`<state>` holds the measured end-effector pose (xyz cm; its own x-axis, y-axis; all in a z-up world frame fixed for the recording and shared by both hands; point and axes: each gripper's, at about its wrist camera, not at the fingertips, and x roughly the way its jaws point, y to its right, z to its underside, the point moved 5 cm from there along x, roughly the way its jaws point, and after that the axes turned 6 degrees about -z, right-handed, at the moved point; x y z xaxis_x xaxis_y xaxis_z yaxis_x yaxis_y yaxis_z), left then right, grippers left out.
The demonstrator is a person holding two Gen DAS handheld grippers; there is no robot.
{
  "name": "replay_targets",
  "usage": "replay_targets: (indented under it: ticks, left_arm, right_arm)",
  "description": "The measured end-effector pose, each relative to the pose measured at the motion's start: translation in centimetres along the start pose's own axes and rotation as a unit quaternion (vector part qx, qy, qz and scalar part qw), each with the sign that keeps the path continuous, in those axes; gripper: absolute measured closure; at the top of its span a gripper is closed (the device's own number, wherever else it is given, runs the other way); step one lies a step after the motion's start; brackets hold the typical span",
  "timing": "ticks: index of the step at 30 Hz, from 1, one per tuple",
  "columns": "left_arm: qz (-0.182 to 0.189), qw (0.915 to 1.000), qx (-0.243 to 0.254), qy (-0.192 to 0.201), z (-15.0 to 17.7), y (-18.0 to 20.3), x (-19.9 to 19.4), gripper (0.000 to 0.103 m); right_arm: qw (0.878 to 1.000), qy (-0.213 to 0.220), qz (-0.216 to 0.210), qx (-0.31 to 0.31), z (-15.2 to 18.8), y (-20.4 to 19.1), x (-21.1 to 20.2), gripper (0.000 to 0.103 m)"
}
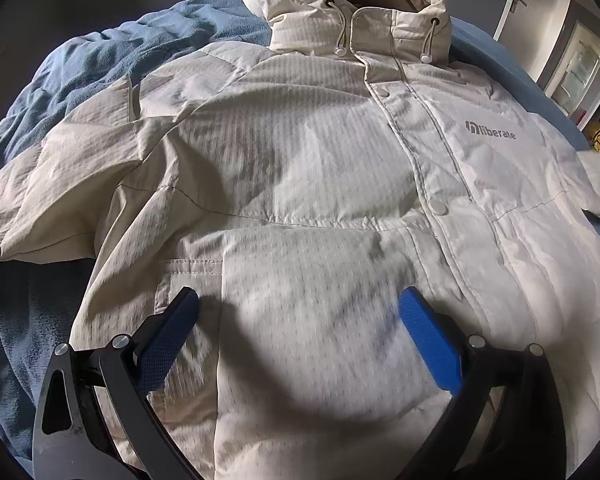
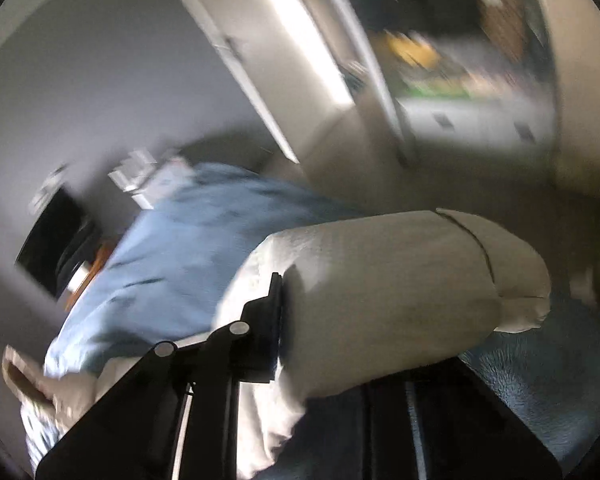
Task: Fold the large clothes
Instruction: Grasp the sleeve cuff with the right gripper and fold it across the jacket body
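A large white hooded jacket (image 1: 308,160) lies front up on a blue blanket (image 1: 100,56), hood at the far end, grey logo on the chest. My left gripper (image 1: 298,320) hovers open over the jacket's lower front, its blue pads (image 1: 428,336) spread wide with nothing between them. In the blurred right wrist view, my right gripper (image 2: 288,320) is shut on the jacket's sleeve (image 2: 380,280), which is lifted off the bed and drapes across the right finger, hiding it.
The blue blanket (image 2: 188,248) covers the bed. The left sleeve (image 1: 60,184) lies bunched at the left. A door (image 1: 520,0) and a cabinet stand at the far right. Shelves and furniture (image 2: 460,80) show blurred beyond the bed.
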<state>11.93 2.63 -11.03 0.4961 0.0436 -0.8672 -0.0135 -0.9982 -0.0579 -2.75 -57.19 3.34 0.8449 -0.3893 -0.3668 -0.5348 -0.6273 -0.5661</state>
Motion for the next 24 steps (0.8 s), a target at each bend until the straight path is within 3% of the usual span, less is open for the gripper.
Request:
replay_targets:
  ticks: [3, 7, 12, 14, 19, 24]
  left_arm:
    - [-0.005, 1.0000, -0.002, 0.004, 0.0, -0.2, -0.2, 0.007]
    - [-0.007, 0.9997, -0.020, 0.009, -0.1, -1.1, -0.5, 0.007]
    - [-0.021, 0.9981, -0.051, 0.029, -0.6, -2.9, -1.4, 0.007]
    - [-0.025, 0.9971, -0.062, 0.036, -0.8, -3.4, -1.8, 0.007]
    - [-0.021, 0.9967, -0.068, 0.040, -0.8, -3.9, -1.9, 0.007]
    - [-0.017, 0.9978, -0.050, 0.039, -0.7, -3.4, -1.3, 0.007]
  right_arm:
    - [0.995, 0.028, -0.051, -0.084, -0.8, -7.2, -4.3, 0.091]
    - [0.976, 0.044, -0.139, -0.162, -0.1, -17.4, -9.8, 0.091]
    - [0.945, -0.003, -0.243, -0.218, 4.0, -28.7, -12.5, 0.092]
    - [0.931, -0.036, -0.281, -0.230, 7.5, -32.1, -12.8, 0.092]
    - [0.904, -0.119, -0.314, -0.265, 16.4, -37.5, -11.3, 0.092]
    - [0.890, -0.196, -0.291, -0.292, 25.2, -38.1, -8.0, 0.092]
